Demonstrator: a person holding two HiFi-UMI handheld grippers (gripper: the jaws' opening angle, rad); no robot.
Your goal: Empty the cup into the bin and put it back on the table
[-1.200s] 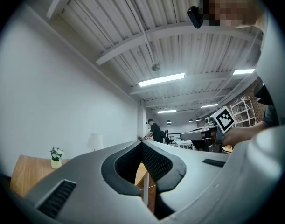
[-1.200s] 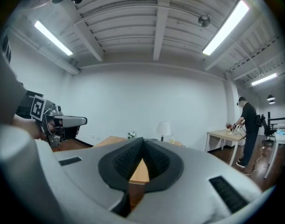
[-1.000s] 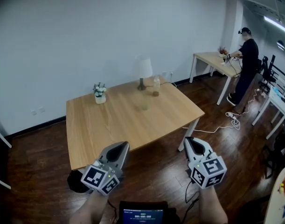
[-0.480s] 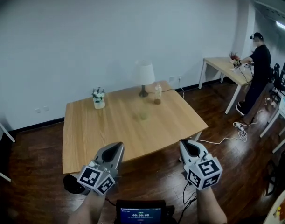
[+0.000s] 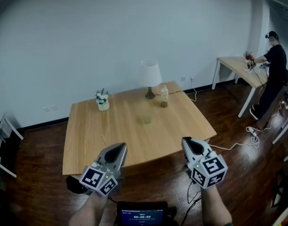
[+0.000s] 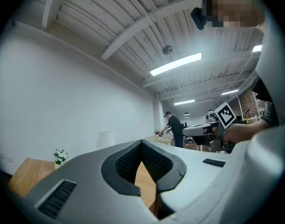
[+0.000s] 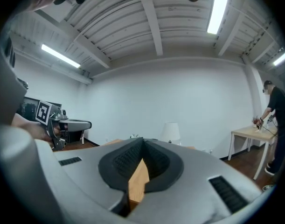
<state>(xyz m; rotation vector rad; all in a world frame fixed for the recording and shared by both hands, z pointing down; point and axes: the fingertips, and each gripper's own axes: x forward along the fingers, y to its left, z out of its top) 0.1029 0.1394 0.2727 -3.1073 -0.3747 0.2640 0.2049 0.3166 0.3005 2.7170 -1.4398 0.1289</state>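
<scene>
A pale, see-through cup (image 5: pixel 146 119) stands near the middle of the wooden table (image 5: pixel 92 140); it is faint and its contents cannot be made out. A dark bin (image 5: pixel 74 184) shows partly on the floor by the table's near left corner. My left gripper (image 5: pixel 119 149) and right gripper (image 5: pixel 188 142) hover side by side in front of the table's near edge, well short of the cup. Both are shut, with nothing between the jaws. The left gripper view shows its tips (image 6: pixel 142 143) meeting; the right gripper view shows the same (image 7: pixel 143 142).
A white lamp (image 5: pixel 150 76), a small bottle (image 5: pixel 164 96) and a flower pot (image 5: pixel 102 100) stand along the table's far side. A person (image 5: pixel 275 62) works at a second table (image 5: pixel 238 66) at the back right. Cables (image 5: pixel 251 134) lie on the floor at right.
The head view has swung slightly, so the table and far person sit further right in the frame. Both grippers stay shut in front of the table.
</scene>
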